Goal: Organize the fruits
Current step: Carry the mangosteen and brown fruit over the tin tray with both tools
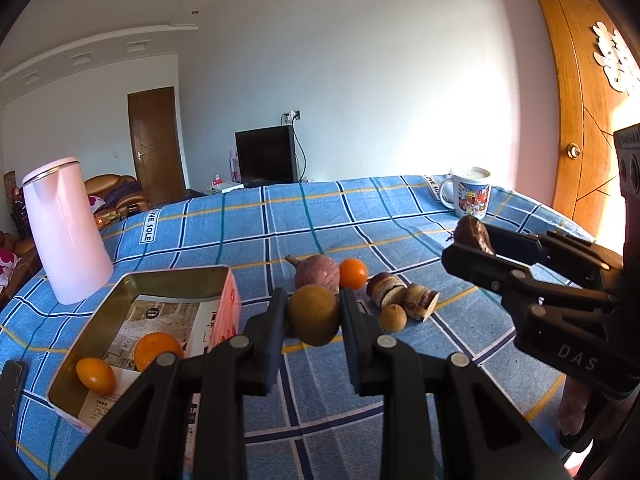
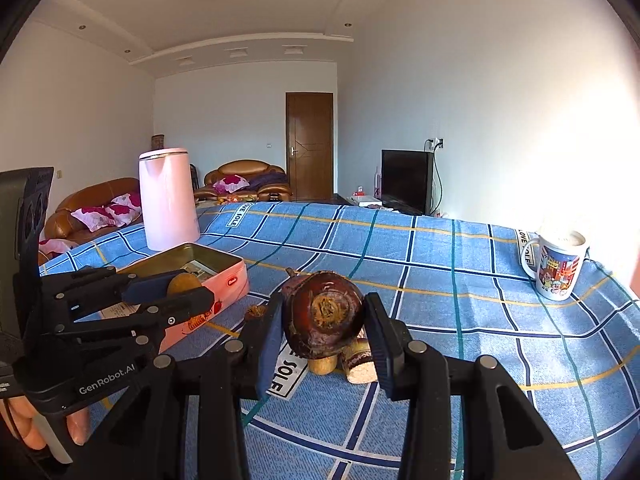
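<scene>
a blue plaid cloth covered the surface. on it stood a pink kettle, an open tin box and a printed mug. a purple fruit, an orange one, cut brown pieces and a small tan fruit lay clustered mid-cloth.

Item count, left wrist view.
Smooth orange fruits: three, two of them inside the single pink rectangular metal tin at 8 o'clock. Tan round fruits: two. Cut brown cylindrical pieces: two. Dark brown glossy fruit: one, at 3 o'clock. Dull purple round fruit: one. Printed white ceramic mug: one, at 2 o'clock. Pale pink kettle: one, at 9 o'clock.
</scene>
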Demonstrator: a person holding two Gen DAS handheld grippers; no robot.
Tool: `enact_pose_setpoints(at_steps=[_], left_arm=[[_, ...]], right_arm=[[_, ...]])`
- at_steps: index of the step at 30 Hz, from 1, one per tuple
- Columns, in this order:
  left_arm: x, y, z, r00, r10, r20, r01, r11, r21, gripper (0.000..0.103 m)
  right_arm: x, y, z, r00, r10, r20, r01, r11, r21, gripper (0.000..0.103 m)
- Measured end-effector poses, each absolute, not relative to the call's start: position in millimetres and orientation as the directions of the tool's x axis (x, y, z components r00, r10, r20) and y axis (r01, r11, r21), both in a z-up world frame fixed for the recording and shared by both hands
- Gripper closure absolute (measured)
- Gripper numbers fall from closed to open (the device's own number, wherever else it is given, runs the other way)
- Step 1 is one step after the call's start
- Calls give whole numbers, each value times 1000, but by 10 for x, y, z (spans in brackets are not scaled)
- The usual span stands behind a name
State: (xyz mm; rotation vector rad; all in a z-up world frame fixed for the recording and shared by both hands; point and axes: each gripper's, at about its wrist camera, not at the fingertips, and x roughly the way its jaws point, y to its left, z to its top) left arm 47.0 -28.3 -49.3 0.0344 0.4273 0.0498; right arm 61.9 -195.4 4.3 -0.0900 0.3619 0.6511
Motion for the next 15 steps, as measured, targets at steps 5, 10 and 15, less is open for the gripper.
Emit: enact_pose_setpoints(at_steps=[5,10,15], left_arm=[[441,-262,-467,915,65,-398,-51,998,46,75],[408,-209,-451,922,94,-377,-76,995,61,75],[387,-127,-436,924,110,-366,-95,994,58,75]], right_arm=[[570,-1971,56,745,576,-336,-606,796,21,61],[527,-1982,74,759,570,-316,-599,801,6,61],[487,-1970,85,769,562,-303,-594,805,-15,61]])
